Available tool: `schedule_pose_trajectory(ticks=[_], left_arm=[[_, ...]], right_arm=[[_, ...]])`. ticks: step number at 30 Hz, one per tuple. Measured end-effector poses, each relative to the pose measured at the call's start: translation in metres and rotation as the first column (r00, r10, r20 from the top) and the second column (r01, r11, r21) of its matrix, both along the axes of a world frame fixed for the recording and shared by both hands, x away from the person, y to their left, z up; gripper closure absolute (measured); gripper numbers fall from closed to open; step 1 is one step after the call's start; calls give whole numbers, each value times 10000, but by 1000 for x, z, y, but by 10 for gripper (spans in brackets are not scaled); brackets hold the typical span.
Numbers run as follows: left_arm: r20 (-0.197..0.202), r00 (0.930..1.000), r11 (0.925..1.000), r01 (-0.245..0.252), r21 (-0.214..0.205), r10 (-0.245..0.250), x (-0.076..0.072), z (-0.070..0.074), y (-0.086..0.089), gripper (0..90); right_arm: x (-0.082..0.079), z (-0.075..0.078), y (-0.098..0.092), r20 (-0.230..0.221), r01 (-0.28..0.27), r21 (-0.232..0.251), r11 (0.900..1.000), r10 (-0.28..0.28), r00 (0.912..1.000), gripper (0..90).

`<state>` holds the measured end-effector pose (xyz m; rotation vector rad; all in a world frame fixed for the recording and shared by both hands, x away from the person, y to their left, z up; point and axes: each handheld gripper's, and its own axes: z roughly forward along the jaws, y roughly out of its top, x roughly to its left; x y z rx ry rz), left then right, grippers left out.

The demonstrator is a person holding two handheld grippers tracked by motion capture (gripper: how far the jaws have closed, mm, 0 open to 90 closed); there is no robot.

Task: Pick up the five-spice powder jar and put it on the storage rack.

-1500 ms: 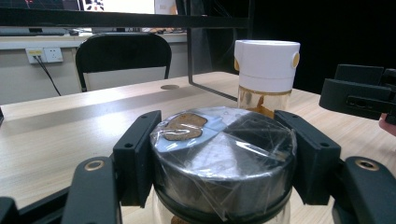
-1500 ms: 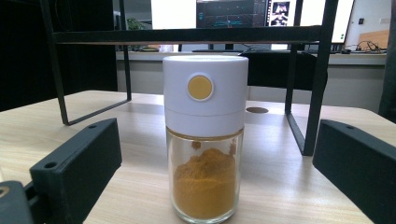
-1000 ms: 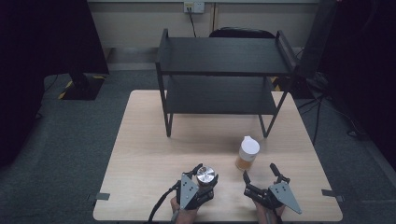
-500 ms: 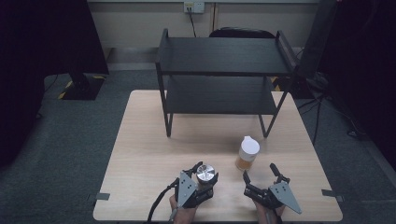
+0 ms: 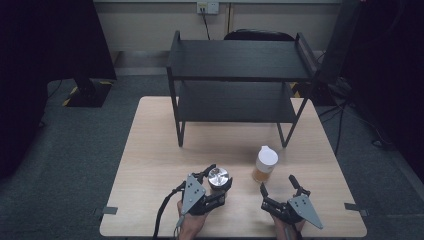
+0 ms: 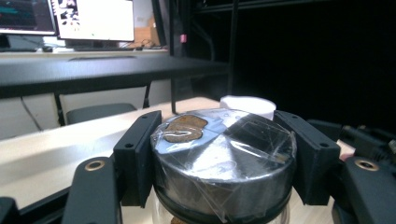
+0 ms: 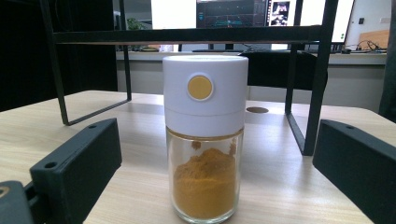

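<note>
silver-lidded jar (image 5: 218, 177) is sitting right between the left gripper (image 5: 212, 176) jaws near the front edge of the table (image 5: 150, 150), and both pads are squeezed against the sides of its lid, so it's properly clamped. in the left gripper view the lid (image 6: 224, 154) has shiny plastic wrap over it. right gripper (image 5: 279, 188) has its jaws spread wide with nothing in them, and the white-capped spice jar (image 5: 265, 164) of orange powder stands just ahead of its tips, not touching. black shelf (image 5: 240, 75) is further back.
</note>
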<state>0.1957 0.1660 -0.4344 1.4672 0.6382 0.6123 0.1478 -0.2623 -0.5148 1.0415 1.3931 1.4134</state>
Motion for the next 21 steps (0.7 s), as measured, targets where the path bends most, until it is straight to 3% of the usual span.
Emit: schedule_pose_trajectory(ticks=[11,21], left_arm=[[495,9967,9979,651,-17,-650,22,34,19,352],[621,9875,9889,1467,-222,-1450,51,67,25,352]], right_arm=[[0,0,0,-7,9,1,10000,-9,10000,1],[0,0,0,4,16,-11,10000,-16,10000,1]])
